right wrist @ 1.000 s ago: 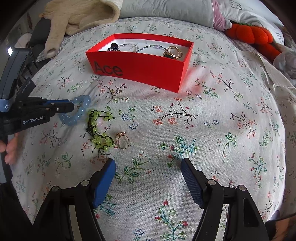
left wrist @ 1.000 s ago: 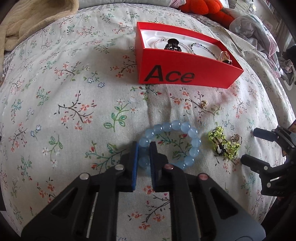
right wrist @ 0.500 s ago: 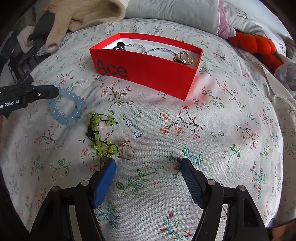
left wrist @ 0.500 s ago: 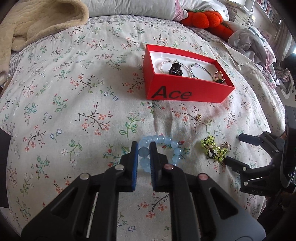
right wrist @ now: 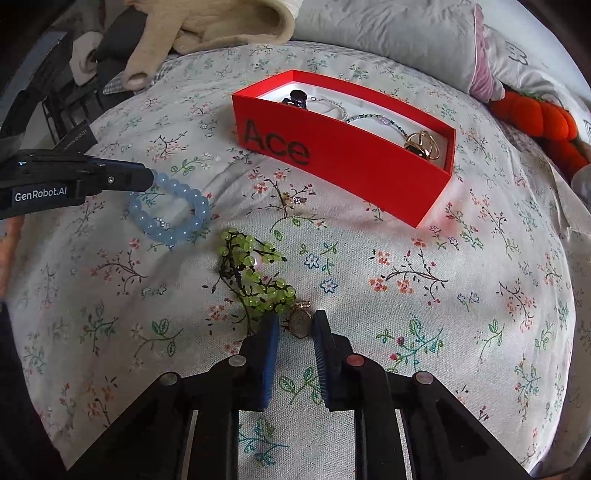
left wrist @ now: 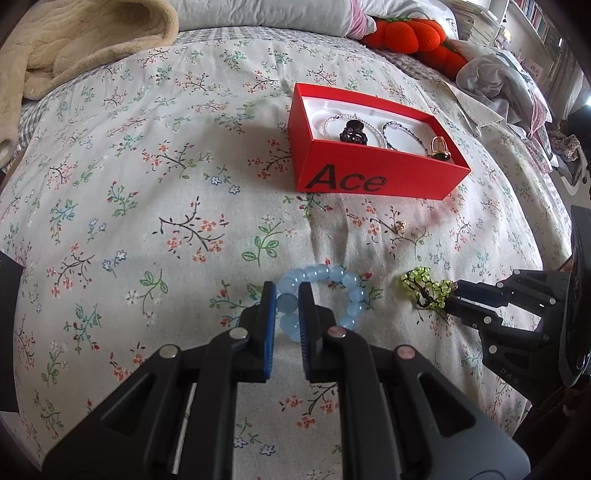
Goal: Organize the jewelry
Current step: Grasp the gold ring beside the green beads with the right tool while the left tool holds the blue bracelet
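Observation:
My left gripper is shut on the light blue bead bracelet, held just above the floral bedspread; it also shows in the right wrist view. My right gripper has its jaws narrowed around a gold ring on the bedspread, beside the green bead bracelet. I cannot tell whether the pads touch the ring. The red "Ace" box holds a black hair claw, bead chains and a gold ring. A small gold earring lies in front of the box.
A beige blanket lies at the far left, pillows and an orange plush at the back, crumpled clothes at the far right. The right gripper shows in the left wrist view by the green bracelet.
My left gripper has lifted and drawn back with the blue bracelet. My right gripper has moved forward to the gold ring and its jaws have narrowed from wide open.

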